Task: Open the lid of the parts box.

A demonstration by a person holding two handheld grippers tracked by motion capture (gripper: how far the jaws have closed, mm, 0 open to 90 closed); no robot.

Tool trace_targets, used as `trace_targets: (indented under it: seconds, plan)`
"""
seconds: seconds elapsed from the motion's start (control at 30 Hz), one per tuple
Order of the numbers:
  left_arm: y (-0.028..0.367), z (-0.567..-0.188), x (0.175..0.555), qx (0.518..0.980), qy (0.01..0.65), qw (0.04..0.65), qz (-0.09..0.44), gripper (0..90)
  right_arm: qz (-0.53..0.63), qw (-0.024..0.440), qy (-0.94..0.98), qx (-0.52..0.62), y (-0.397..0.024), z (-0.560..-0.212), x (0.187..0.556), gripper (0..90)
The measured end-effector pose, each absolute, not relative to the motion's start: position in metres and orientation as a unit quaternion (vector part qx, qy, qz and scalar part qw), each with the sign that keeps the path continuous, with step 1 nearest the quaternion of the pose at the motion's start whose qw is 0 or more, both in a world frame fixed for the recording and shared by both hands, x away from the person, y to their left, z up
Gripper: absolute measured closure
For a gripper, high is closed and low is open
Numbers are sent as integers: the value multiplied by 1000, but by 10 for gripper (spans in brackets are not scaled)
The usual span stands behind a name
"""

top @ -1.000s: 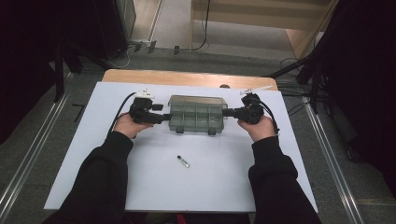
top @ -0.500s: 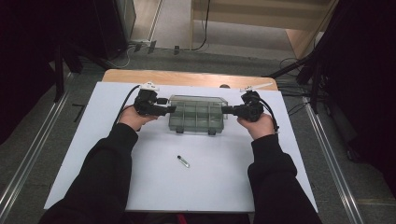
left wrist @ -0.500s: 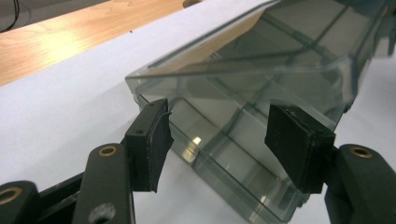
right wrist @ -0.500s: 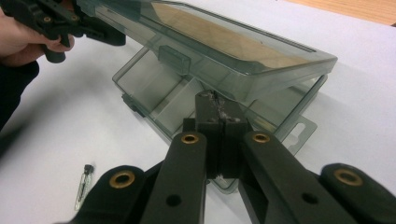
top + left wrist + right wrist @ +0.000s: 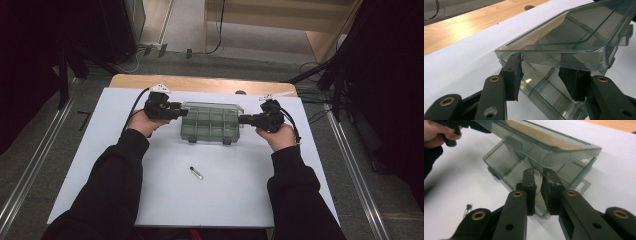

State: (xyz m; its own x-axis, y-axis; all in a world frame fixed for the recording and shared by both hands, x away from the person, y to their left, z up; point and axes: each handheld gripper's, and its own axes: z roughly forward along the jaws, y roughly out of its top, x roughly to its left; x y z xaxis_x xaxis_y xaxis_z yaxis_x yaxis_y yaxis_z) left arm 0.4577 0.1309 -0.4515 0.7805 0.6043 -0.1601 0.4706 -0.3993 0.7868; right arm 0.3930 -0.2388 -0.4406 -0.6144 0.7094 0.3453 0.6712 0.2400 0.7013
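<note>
A smoky clear compartment box [image 5: 210, 122] lies on the white board [image 5: 150, 200], its lid [image 5: 574, 32] tilted up a little. My left gripper [image 5: 184, 112] is at the box's left end. Its jaws have just been closing but still stand apart, fingertips [image 5: 514, 70] under the lid's rim and the end wall between them. My right gripper [image 5: 538, 180] is at the right end [image 5: 241, 119]. Its jaws have just been opening a crack, and the box's thin end wall sits between the pads [image 5: 529, 182].
A small glass vial [image 5: 196, 172] lies on the board in front of the box, also near my right gripper [image 5: 467, 209]. A wooden tabletop strip [image 5: 200, 82] runs behind the board. Dark stands and cables crowd the floor on both sides.
My left gripper has slid right to the box's end and its jaws have narrowed. The lid now stands slightly raised. The right hand has stayed put.
</note>
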Motion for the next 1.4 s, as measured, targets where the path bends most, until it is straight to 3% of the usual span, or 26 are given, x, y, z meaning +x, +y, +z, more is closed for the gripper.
trace_targets:
  seconds: [0.47, 1.4]
  plan:
    - [130, -450, 458, 829, 328, 446, 75, 522, 455, 74, 785, 414, -249, -453, 399, 556]
    - [123, -440, 468, 821, 338, 452, 91, 520, 460, 115, 776, 415, -237, -443, 419, 564]
